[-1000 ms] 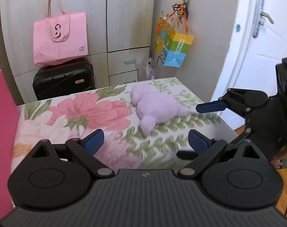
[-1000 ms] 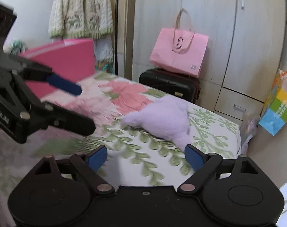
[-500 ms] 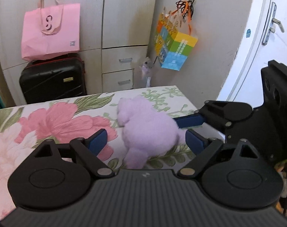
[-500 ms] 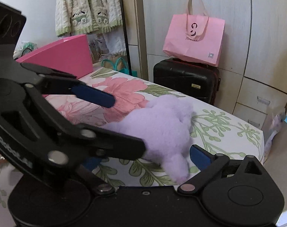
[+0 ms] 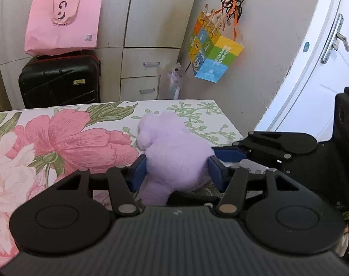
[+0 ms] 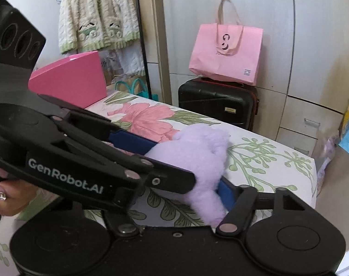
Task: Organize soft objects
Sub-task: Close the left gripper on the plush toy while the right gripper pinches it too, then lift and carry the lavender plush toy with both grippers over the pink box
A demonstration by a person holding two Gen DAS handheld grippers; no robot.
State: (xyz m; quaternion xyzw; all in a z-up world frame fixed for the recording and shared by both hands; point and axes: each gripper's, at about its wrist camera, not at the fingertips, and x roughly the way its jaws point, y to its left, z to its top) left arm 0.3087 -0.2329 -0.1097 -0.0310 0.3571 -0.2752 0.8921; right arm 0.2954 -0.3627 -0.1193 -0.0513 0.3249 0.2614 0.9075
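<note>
A lilac plush toy (image 5: 174, 156) lies on the flower-print bed (image 5: 66, 138) near its far right corner. My left gripper (image 5: 176, 170) has its blue pads pressed against both sides of the toy. My right gripper (image 5: 229, 154) comes in from the right, one blue pad touching the toy's side. In the right wrist view the toy (image 6: 202, 156) sits between my right gripper (image 6: 174, 184) pads, and the left gripper crosses in front, hiding the right gripper's left finger. A pink box (image 6: 73, 78) stands on the bed at the far left.
A black suitcase (image 5: 59, 80) with a pink paper bag (image 5: 64, 20) on top stands against the wardrobe behind the bed. A colourful bag (image 5: 213, 53) hangs on the wall. A white door (image 5: 324, 57) is at the right. A knitted cardigan (image 6: 98, 16) hangs at the left.
Both grippers moved forward onto the plush toy. The left gripper's fingers closed from wide open to pressing the toy's sides. The right gripper's pads narrowed around it.
</note>
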